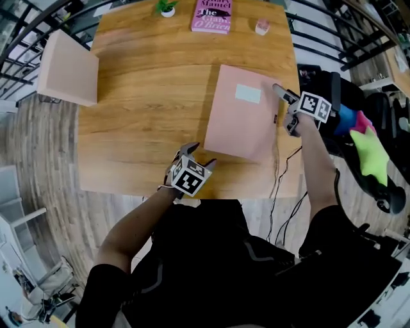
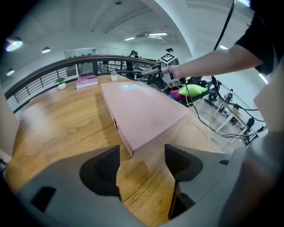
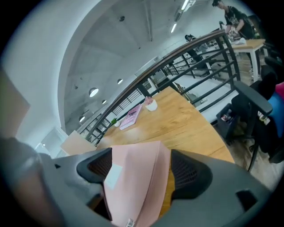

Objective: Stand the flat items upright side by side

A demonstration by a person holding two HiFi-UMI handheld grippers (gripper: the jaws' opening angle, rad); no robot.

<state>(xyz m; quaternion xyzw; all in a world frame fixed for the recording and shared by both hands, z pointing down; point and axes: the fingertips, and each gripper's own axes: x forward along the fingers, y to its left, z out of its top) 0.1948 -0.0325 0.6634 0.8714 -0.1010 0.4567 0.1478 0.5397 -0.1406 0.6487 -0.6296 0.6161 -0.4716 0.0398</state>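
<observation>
A flat pink box [image 1: 245, 118] with a pale label lies on the wooden table [image 1: 154, 96], right of centre. My left gripper [image 1: 200, 157] is open at the box's near left corner [image 2: 133, 148], and nothing is between its jaws [image 2: 142, 153]. My right gripper [image 1: 282, 96] is at the box's right edge. In the right gripper view its jaws [image 3: 141, 162] stand wide on either side of the box's edge [image 3: 137, 186], and wood shows between the box and the right pad, so it is open. A second pink box [image 1: 67, 69] stands at the table's left edge.
A pink book [image 1: 211, 15], a small potted plant [image 1: 166, 7] and a small pink cup [image 1: 261, 26] sit along the table's far edge. Cables [image 1: 279, 173] hang off the near right corner. A black chair with colourful items [image 1: 365, 141] is to the right, and a railing rings the table.
</observation>
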